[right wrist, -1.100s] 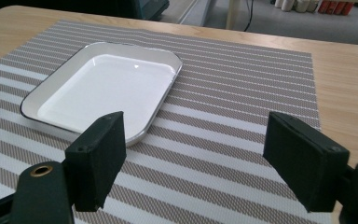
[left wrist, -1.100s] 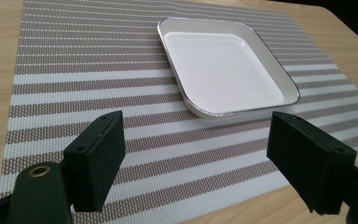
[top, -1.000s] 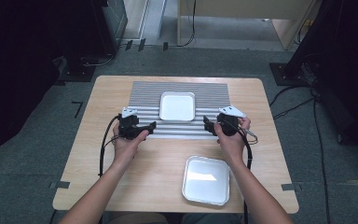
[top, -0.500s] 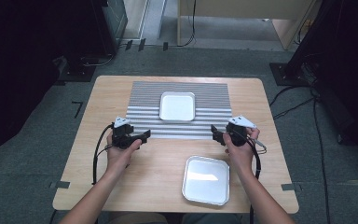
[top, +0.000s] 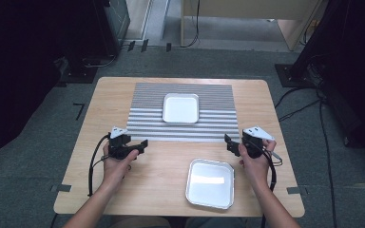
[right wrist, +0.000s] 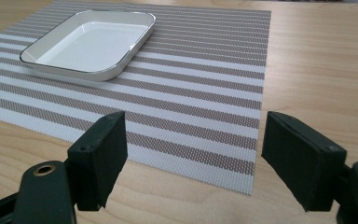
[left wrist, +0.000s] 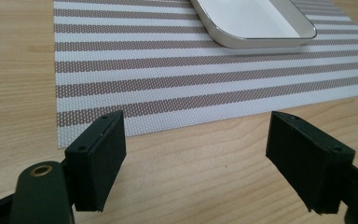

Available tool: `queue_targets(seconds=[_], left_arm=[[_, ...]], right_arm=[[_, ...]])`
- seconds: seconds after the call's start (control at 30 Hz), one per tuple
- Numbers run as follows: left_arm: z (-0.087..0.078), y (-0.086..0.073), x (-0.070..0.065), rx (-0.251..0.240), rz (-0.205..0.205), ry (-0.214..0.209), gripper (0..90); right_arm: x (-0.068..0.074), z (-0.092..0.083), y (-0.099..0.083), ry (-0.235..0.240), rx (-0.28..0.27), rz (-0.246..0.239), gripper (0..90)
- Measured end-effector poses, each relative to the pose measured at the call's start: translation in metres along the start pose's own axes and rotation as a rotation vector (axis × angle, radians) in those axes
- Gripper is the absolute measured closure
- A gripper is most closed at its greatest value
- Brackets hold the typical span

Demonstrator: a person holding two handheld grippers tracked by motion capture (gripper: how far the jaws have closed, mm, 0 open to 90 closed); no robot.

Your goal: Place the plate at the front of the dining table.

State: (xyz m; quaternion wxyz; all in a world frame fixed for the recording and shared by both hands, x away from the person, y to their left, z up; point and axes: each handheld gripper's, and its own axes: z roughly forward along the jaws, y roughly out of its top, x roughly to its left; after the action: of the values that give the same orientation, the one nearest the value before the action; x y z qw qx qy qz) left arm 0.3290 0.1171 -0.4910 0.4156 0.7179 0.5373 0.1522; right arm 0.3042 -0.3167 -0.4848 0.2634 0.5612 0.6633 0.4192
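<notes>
Both tongs are standing wide, holding nothing. L gripper [top: 144, 143] is hovering over bare wood just off the mat's near-left corner; R gripper [top: 227, 140] is hovering just off its near-right corner, jaws pointing inward toward each other across the mat's near edge.

Striped placemat [top: 185, 116] is lying flat at the desk's [top: 100, 114] centre-back, w/ a white square dish [top: 181, 108] sitting on its far half. A second dish [top: 210, 183] is sitting on bare wood near the desk's front edge, close to my R hand.

Judging step: I'm lining up on the mat's two near corners, grasp not yet made. Next move, as I read it, calls for lowering both grippers and closing on the thin edge w/o sliding the mat or tipping the dish.

No brands, labels or writing readable anywhere.
</notes>
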Motion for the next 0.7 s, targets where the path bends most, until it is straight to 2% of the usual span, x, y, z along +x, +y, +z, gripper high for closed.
queue_targets(seconds=[0.13, 0.3, 0.7], left_arm=[[-0.004, -0.004, 0.003, -0.005, -0.010, 0.004, 20.1], [-0.010, -0.013, 0.007, 0.002, -0.001, 0.012, 20.2], [-0.029, -0.029, 0.021, -0.007, -0.026, 0.032, 20.2]], right_arm=[[-0.005, -0.006, -0.007, -0.003, -0.001, 0.005, 22.3], [-0.011, -0.013, -0.014, -0.010, 0.001, 0.023, 22.3], [-0.029, -0.032, -0.032, -0.037, 0.008, 0.036, 22.2]])
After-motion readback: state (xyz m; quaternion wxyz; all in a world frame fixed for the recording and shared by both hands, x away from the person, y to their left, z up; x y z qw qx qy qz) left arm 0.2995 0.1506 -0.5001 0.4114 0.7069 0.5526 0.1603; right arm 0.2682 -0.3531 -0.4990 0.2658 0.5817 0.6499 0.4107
